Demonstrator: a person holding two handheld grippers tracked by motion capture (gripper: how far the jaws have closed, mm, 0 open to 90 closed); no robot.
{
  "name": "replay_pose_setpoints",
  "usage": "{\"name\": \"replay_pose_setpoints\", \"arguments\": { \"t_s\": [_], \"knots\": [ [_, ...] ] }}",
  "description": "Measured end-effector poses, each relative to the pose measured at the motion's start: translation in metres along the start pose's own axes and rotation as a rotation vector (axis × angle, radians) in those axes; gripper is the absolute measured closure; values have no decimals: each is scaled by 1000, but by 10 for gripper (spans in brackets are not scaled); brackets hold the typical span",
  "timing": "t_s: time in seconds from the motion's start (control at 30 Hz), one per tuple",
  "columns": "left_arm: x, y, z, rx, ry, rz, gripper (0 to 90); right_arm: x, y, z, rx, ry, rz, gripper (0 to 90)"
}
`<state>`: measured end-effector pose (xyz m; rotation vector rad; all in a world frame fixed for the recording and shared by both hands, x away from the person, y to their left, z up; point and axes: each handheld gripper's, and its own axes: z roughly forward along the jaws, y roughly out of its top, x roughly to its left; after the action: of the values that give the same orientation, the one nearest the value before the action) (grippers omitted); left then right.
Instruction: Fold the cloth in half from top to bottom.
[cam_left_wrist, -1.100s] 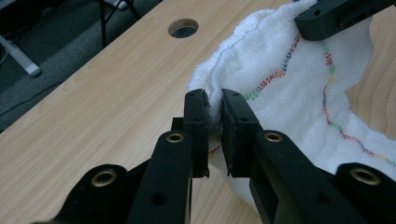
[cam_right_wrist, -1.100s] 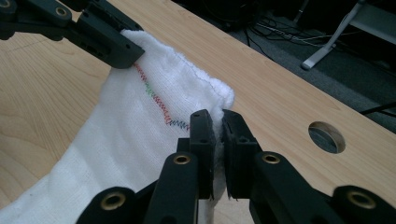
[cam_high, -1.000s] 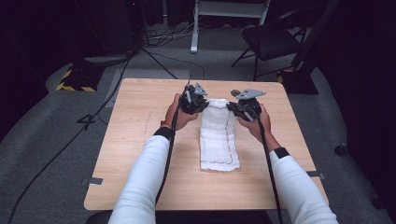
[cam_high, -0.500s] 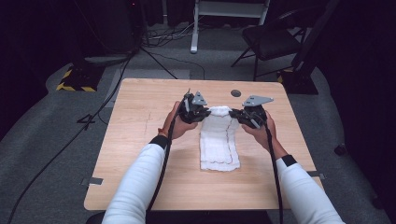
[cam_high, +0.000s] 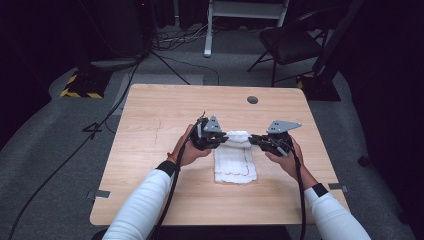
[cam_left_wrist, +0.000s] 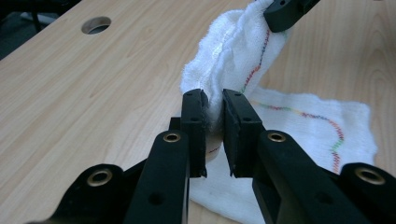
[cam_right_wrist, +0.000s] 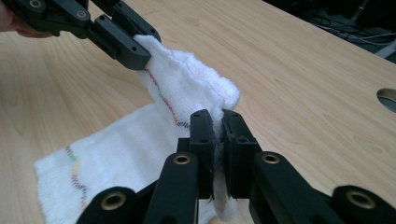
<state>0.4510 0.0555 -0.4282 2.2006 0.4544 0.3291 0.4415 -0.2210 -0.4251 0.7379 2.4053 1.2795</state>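
A white towel (cam_high: 235, 162) with a coloured zigzag stitch lies at the middle of the wooden table (cam_high: 165, 115). Its far edge is lifted and carried back over the flat part. My left gripper (cam_high: 224, 140) is shut on the left corner of that edge, and my right gripper (cam_high: 252, 140) is shut on the right corner. In the left gripper view the towel (cam_left_wrist: 233, 51) is bunched between my jaws (cam_left_wrist: 214, 109), which have just eased apart slightly with the cloth still pinched. In the right gripper view the towel (cam_right_wrist: 187, 88) stretches from my jaws (cam_right_wrist: 219, 123) to the other gripper (cam_right_wrist: 135, 46).
A round cable hole (cam_high: 252, 99) sits near the table's far edge. Beyond the table stand a dark chair (cam_high: 290, 45) and a white frame (cam_high: 245, 10), with cables across the floor (cam_high: 165, 55). Bare wood lies left and right of the towel.
Both hands have drawn toward the near edge of the table and slightly down, carrying the towel's far edge over itself. The flat stretch of towel looks shorter.
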Motion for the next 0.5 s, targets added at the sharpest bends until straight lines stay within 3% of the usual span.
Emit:
{"name": "replay_pose_setpoints", "arguments": {
  "t_s": [0.13, 0.4, 0.5],
  "knots": [
    [-10, -7, -3, -2, -13, 7, 798, 6, -6, -3, -6, 21, 3, 841],
    [-30, -25, -7, 11, -23, 22, 806, 26, -14, -6, 38, 58, -64, 839],
    [-38, -31, -10, 16, -32, 31, 806, 31, -18, -8, 40, 84, -68, 838]
  ]
}}
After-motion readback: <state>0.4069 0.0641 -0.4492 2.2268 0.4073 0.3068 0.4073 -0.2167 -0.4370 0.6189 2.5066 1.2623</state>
